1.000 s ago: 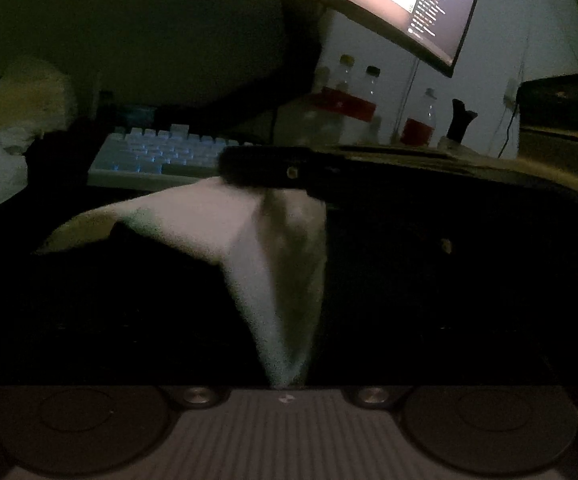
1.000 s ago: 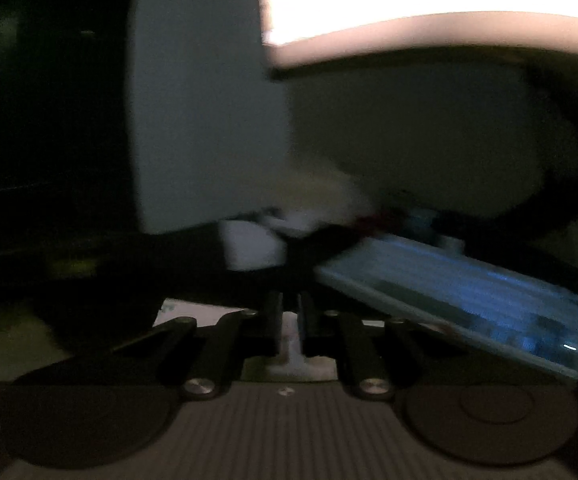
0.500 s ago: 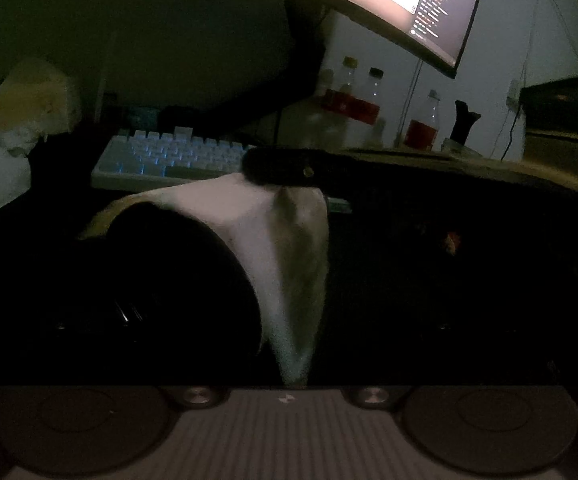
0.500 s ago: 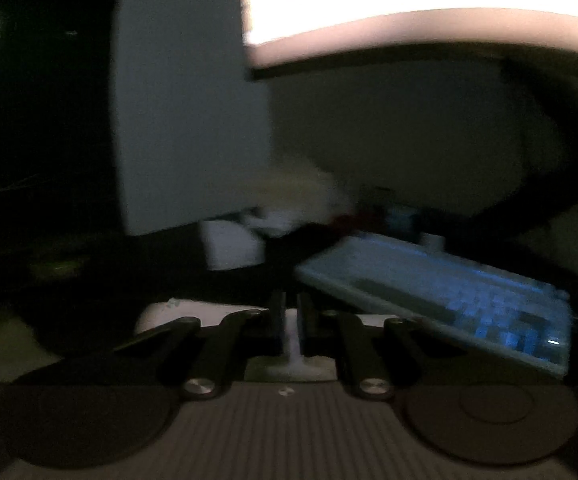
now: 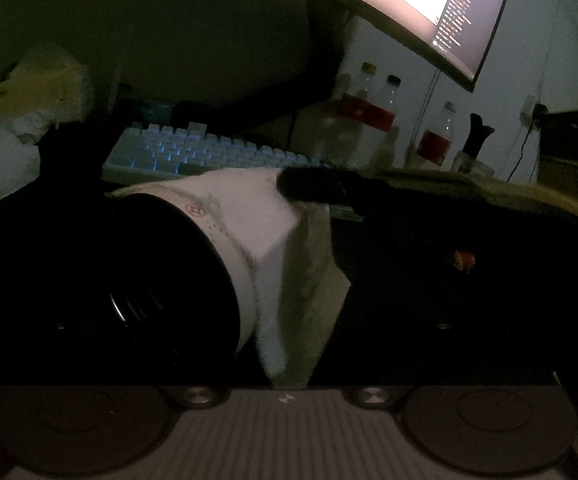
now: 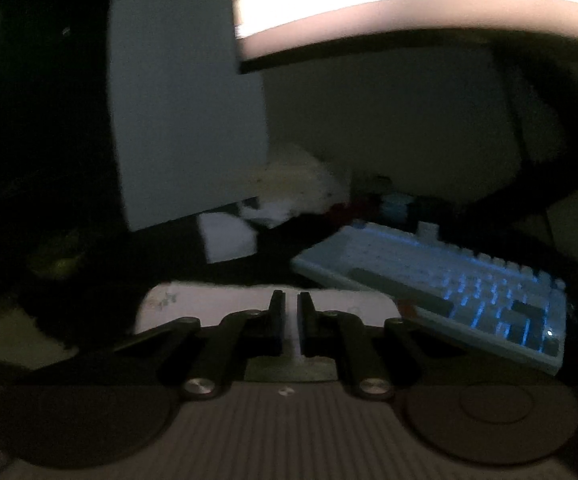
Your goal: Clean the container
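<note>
While the room is dim, the essentials can be read: the container (image 5: 137, 280), a dark cylinder lying on its side, fills the lower left of the left wrist view, and a pale cloth (image 5: 257, 224) is draped over its near end and hangs down in front of the camera. The right gripper (image 6: 288, 312) has its jaws nearly together, pinching a thin fold of that cloth between the fingers (image 6: 276, 320); in the left wrist view it appears as a dark bar lying across the top of the cloth. The left gripper's fingers are lost in shadow, so its jaw state cannot be told, nor whether it is what steadies the container. The step in hand appears to be wiping the container's outer wall with the cloth. To do it well, keep the pinch firm enough that the fold does not slip out, and draw the cloth around the curve rather than straight across, so that fabric stays pressed flat on the wall. Hold the container against rolling while the cloth drags on it. Work from one end toward the other in overlapping passes. Keep the loose hanging corner clear of the keyboard (image 5: 193, 152) and the bottles (image 5: 373, 120) behind, since a snagged corner could tip them. The monitor (image 5: 429, 4) overhead gives the only light; turn the wiped face toward it to check for residue.
</note>
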The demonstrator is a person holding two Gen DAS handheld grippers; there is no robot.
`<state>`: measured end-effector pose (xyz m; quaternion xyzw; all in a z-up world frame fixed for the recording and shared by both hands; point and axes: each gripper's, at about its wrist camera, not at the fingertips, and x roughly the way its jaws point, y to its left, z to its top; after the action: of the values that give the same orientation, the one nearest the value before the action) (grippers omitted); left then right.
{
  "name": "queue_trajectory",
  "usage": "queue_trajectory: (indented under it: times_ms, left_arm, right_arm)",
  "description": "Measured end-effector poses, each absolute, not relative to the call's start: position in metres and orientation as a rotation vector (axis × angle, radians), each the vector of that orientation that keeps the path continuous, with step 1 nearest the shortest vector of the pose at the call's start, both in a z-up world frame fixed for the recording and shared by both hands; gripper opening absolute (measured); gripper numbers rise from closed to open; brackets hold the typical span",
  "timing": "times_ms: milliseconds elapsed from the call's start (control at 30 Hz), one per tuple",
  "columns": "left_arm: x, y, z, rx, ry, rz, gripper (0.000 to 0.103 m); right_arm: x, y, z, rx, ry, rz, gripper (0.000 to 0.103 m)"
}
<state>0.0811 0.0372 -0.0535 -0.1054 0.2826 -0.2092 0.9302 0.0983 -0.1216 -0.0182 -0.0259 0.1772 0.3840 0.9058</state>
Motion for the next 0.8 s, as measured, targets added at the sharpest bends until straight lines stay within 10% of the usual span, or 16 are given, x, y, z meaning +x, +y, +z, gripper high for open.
queue_trajectory:
  times_ms: [100,267,333,433,567,733,800]
  left_arm:
    - [0.081,0.038,-0.054,-0.212,0.576,-0.43,0.103]
    - [0.079,0.037,-0.055,-0.204,0.569,-0.43,0.103]
    - [0.079,0.038,-0.056,-0.205,0.567,-0.432,0.103]
    - [0.079,0.038,-0.056,-0.202,0.568,-0.436,0.103]
    - [0.076,0.035,-0.057,-0.171,0.557,-0.438,0.103]
    - [0.077,0.036,-0.056,-0.152,0.547,-0.417,0.103]
    - [0.078,0.037,-0.056,-0.153,0.55,-0.415,0.103]
  right_arm:
    - [0.091,-0.125,-0.019,-0.07,0.392,0.816,0.011]
    - [0.087,-0.133,-0.018,-0.136,0.383,0.846,0.058]
    - [0.086,-0.134,-0.017,-0.15,0.368,0.879,0.092]
    - [0.088,-0.129,-0.022,-0.162,0.376,0.889,0.095]
    - [0.089,-0.123,-0.029,-0.159,0.364,0.912,0.08]
    - [0.097,-0.126,-0.026,-0.129,0.335,0.887,0.004]
    - [0.106,-0.129,-0.026,-0.112,0.326,0.825,0.004]
